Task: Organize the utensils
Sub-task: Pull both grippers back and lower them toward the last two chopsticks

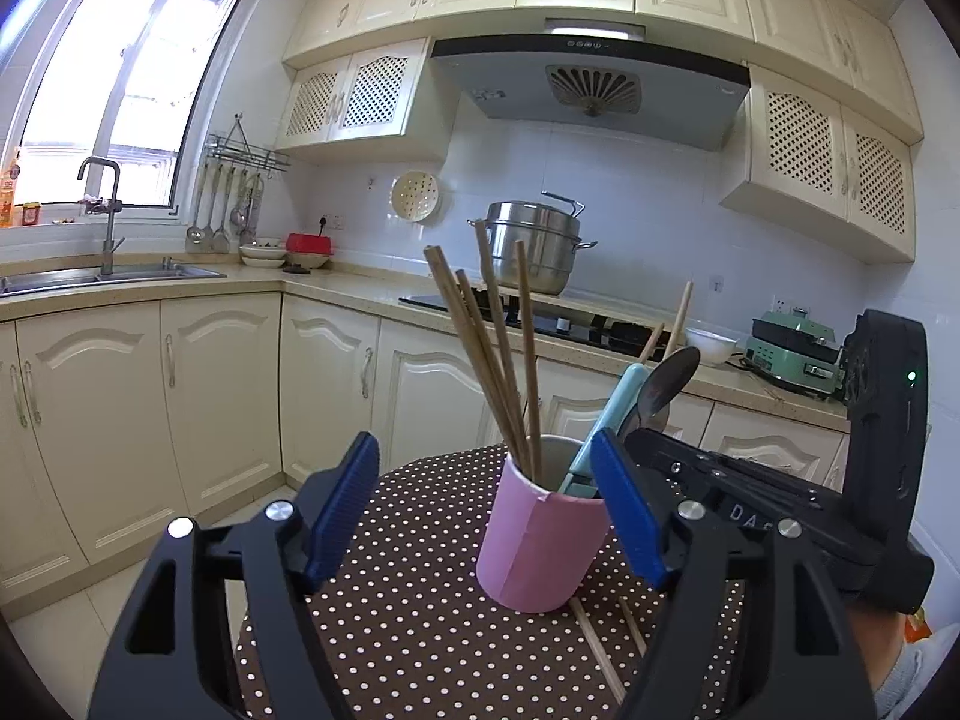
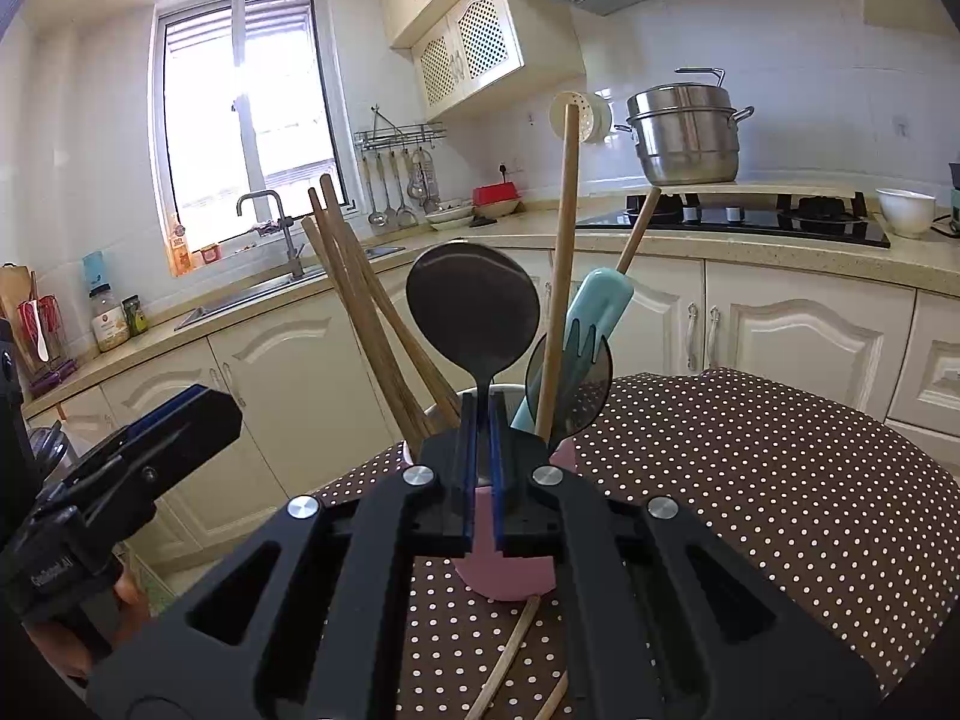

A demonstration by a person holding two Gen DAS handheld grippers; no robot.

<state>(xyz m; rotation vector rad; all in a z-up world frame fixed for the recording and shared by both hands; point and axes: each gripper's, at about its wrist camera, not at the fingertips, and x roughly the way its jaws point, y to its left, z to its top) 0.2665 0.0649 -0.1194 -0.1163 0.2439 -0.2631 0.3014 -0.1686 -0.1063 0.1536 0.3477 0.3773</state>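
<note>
1. Polka-dot table (image 1: 420,630): pink cup (image 1: 543,546) stands mid-table between the wide-apart pads of the left gripper (image 1: 486,516), no contact.
2. Right gripper (image 2: 480,480) clamps the black spoon (image 2: 471,306) by its neck, bowl up, stem over the cup mouth.
3. Cup contents: bundle of wooden chopsticks (image 1: 498,354) leaning to 11 o'clock, teal-handled utensil (image 1: 606,420) at 1 o'clock, a second dark spoon (image 2: 591,375).
4. Two loose chopsticks (image 1: 600,648) lie on the cloth at 5 o'clock of the cup.
5. Risks: cup is tall and top-heavy; the spoon snagging a handle or a nudge from the unclosed left pads could tip it.
</note>
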